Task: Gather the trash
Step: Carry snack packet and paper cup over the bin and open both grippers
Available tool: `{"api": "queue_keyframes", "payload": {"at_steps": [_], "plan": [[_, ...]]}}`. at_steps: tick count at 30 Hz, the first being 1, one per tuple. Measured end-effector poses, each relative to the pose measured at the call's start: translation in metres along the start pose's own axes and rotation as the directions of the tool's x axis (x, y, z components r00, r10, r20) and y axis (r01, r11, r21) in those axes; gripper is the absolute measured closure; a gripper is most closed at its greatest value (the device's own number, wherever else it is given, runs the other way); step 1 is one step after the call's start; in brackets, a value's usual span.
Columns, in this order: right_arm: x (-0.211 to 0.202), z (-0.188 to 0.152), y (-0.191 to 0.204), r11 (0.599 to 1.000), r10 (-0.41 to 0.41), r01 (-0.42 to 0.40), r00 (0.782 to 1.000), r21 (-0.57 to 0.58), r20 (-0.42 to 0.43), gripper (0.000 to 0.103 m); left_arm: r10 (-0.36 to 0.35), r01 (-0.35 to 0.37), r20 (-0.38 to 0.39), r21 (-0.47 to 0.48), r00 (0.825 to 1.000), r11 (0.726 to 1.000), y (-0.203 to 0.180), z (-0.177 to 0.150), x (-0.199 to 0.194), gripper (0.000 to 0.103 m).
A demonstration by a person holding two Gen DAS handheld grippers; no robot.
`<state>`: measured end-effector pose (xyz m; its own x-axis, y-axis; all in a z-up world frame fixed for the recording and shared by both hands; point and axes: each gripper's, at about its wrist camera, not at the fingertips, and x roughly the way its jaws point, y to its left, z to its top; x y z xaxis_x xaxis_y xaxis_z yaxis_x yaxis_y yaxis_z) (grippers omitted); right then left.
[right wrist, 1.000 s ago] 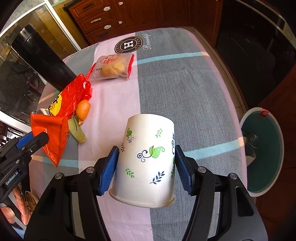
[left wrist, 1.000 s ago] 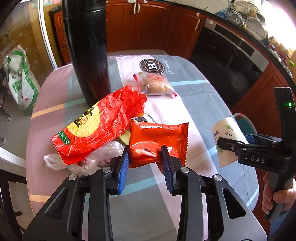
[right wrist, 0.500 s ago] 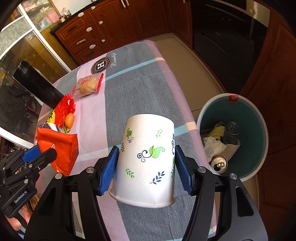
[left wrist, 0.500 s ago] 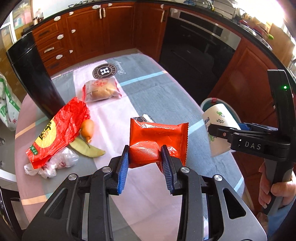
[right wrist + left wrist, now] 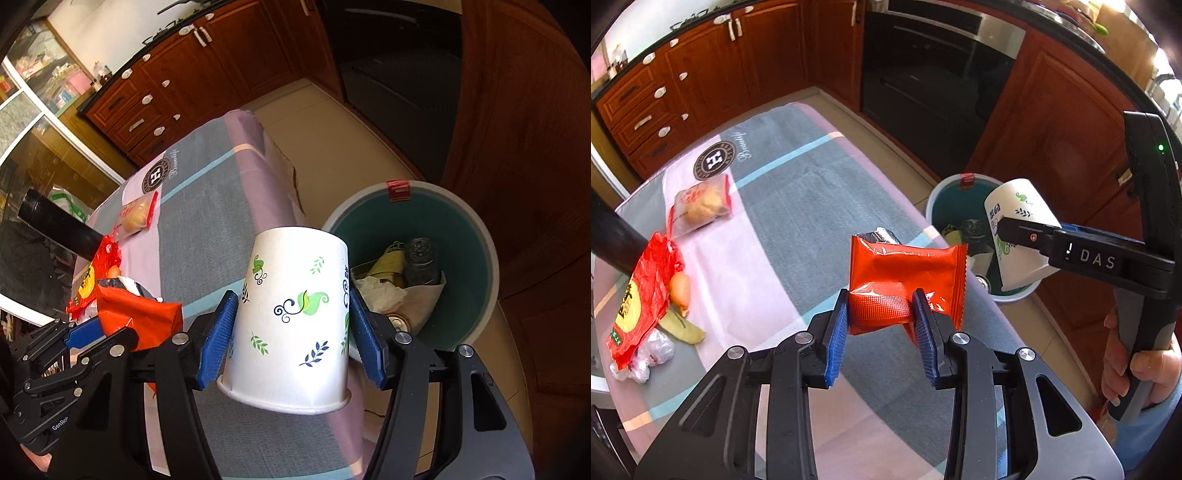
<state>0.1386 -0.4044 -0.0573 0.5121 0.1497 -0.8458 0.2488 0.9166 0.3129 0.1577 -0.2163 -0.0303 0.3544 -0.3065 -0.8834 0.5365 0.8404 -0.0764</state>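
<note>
A: What's the setting?
B: Striped tablecloth (image 5: 798, 192), wooden kitchen cabinets (image 5: 713, 70), teal bin (image 5: 476, 243) on the floor.
A: The trash?
B: Left gripper (image 5: 881, 328) clamps an orange wrapper (image 5: 905, 273); right gripper (image 5: 293, 339) clamps a leaf-printed paper cup (image 5: 295, 314) beside the bin.

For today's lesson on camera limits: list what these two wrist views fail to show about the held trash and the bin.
- Paper cup, right wrist view: its inside is hidden by its own wall.
- Orange wrapper, left wrist view: contents hidden by opaque foil; the dark item behind its top edge cannot be identified.
- Trash bin, right wrist view: the cup and right gripper cover its near side.
- Black cylinder, left wrist view: cut off by the frame edge.
</note>
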Motion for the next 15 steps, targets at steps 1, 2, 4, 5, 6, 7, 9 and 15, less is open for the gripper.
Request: {"api": "queue_keyframes", "payload": {"at_steps": [1,2,4,5,6,7,9,15], "plan": [[-0.002,0.002,-0.011,1.000,-0.006,0.006,1.000,0.018,0.007,0.045,-0.002,0.002,-0.004,0.016,1.000,1.000,-0.008,0.003,0.003,0.068],[-0.004,0.004,-0.021,0.999,-0.013,0.012,1.000,0.034,0.012,0.045,-0.005,0.005,-0.007,0.033,1.000,0.999,-0.016,0.007,0.007,0.068],[-0.007,0.008,-0.040,0.997,-0.027,0.025,0.999,0.067,0.021,0.045,-0.012,0.013,-0.013,0.062,1.000,0.998,-0.030,0.013,0.013,0.068],[-0.009,0.010,-0.050,0.996,-0.035,0.032,0.999,0.083,0.024,0.045,-0.016,0.017,-0.016,0.074,1.000,0.997,-0.037,0.016,0.017,0.068],[-0.011,0.011,-0.060,0.995,-0.043,0.040,0.999,0.097,0.027,0.045,-0.021,0.022,-0.020,0.085,1.000,0.996,-0.044,0.019,0.021,0.068],[-0.012,0.012,-0.069,0.993,-0.051,0.048,0.998,0.111,0.030,0.045,-0.025,0.027,-0.023,0.094,0.999,0.995,-0.050,0.022,0.024,0.068],[-0.014,0.013,-0.085,0.989,-0.065,0.060,0.997,0.133,0.031,0.045,-0.035,0.038,-0.031,0.108,0.999,0.993,-0.062,0.028,0.032,0.068],[-0.010,0.019,-0.110,0.983,-0.092,0.088,0.996,0.161,0.016,0.045,-0.063,0.072,-0.064,0.146,0.996,0.987,-0.091,0.044,0.059,0.068]]}}
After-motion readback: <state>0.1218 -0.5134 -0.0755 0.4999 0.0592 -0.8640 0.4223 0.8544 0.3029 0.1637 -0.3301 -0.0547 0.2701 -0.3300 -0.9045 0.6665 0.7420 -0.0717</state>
